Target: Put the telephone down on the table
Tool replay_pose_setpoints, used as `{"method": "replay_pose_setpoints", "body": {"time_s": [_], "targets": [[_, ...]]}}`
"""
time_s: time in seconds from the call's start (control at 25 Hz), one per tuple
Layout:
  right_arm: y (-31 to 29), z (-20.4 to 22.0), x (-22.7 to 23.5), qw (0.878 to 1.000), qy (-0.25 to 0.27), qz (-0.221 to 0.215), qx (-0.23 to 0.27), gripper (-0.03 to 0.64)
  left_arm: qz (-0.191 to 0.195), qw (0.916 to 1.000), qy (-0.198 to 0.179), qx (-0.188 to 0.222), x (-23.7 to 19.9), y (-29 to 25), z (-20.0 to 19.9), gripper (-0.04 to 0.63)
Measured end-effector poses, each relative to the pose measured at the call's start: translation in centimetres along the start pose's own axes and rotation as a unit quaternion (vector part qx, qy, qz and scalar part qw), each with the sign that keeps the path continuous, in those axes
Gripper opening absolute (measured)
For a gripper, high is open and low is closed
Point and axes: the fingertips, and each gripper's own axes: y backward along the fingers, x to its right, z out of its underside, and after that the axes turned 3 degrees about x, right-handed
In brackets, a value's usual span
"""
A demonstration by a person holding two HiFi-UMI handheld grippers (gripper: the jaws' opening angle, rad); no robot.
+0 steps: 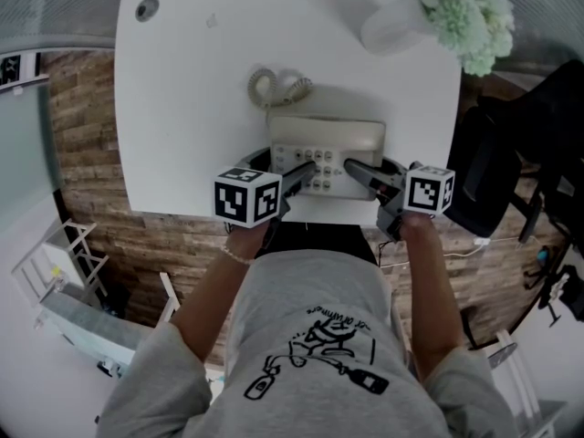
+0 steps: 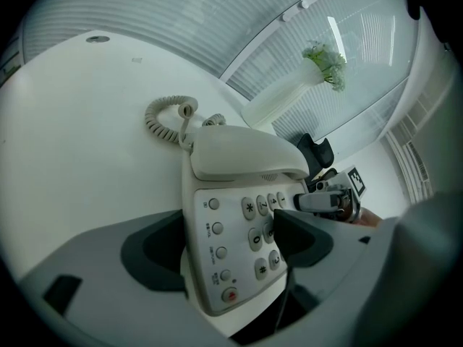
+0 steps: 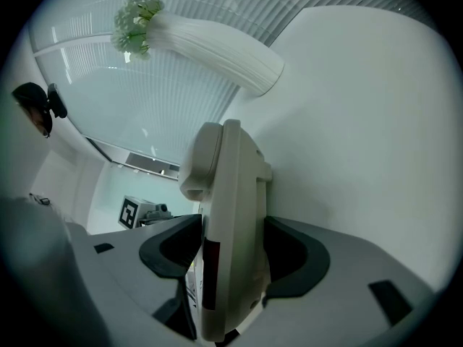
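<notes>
The beige telephone (image 1: 328, 144) lies flat on the white table (image 1: 182, 108), close to its front edge. Its handset (image 2: 242, 154) sits in the cradle, and the coiled cord (image 2: 163, 118) lies behind it. My left gripper (image 2: 224, 244) is open: one jaw stands just off the telephone's left edge and the other hangs over the keypad. My right gripper (image 3: 235, 255) is rolled on its side and shut on the telephone's (image 3: 231, 223) front right part, with pads on both faces. In the head view the left gripper (image 1: 287, 167) and right gripper (image 1: 374, 173) both reach in from the front edge.
A white vase with pale green flowers (image 1: 456, 7) stands at the table's far right corner. A round cable port (image 1: 146, 8) sits at the far left corner. A dark office chair (image 1: 511, 162) stands right of the table. White tabletop stretches left of and behind the telephone.
</notes>
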Motion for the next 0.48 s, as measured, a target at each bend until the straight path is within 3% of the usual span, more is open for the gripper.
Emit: {"method": "replay_pose_setpoints", "body": {"time_s": [0.48], "targets": [[-0.08, 0.04, 0.01, 1.000, 0.003, 0.005, 0.004, 0.282, -0.024, 0.9997, -0.002, -0.001, -0.37, 0.12, 0.10, 0.382]]}}
